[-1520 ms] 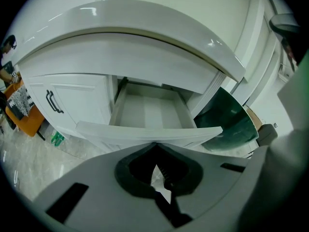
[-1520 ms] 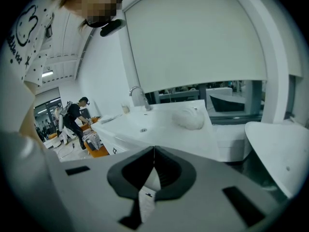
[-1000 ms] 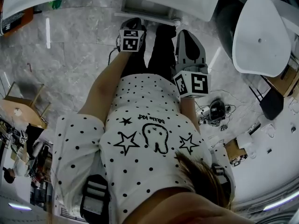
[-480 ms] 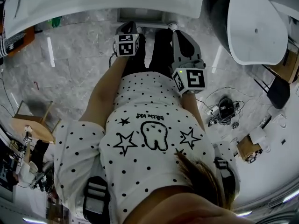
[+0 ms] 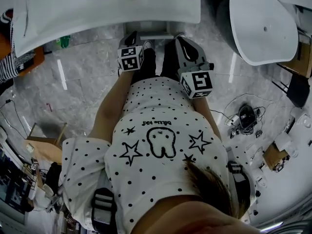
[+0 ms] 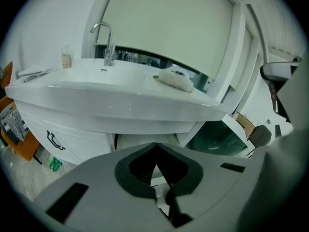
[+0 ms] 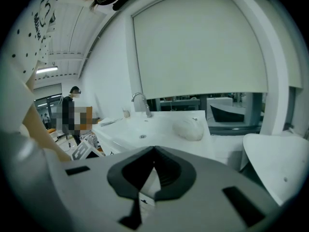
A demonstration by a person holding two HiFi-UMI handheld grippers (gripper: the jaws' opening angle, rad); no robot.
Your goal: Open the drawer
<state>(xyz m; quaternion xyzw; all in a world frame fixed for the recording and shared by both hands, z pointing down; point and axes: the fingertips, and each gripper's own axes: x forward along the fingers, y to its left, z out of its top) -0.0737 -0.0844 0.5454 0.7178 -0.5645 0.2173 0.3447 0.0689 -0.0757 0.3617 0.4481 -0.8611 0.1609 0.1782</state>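
**Both grippers shut, not at the drawer yet**

The person stands facing the white counter [image 6: 111,108], w/ both grippers held out in front of the body.

- **Left gripper** [image 6: 155,149]: jaws clenched tip to tip, nothing btwn them. It looks at the counter's front edge from about rim level.
- **Right gripper** [image 7: 154,151]: jaws also closed & empty. It sits higher and looks across the counter top.
- **Drawer** [image 6: 72,137]: just under the counter, toward the left end of its curved front, w/ a dark handle [image 6: 54,140] on its face. It looks fully shut.

Neither gripper touches the drawer, & both are well apart from the counter.

The jaws are probably shut because there is nothing to carry; this looks like the approach only. To pull the drawer, one pair of jaws would have to open & close on the handle, or hook behind it.

On the counter, a faucet [image 6: 107,40] stands at the back & a white bundle [image 6: 176,79] lies to its right. Neither has a part in the job.
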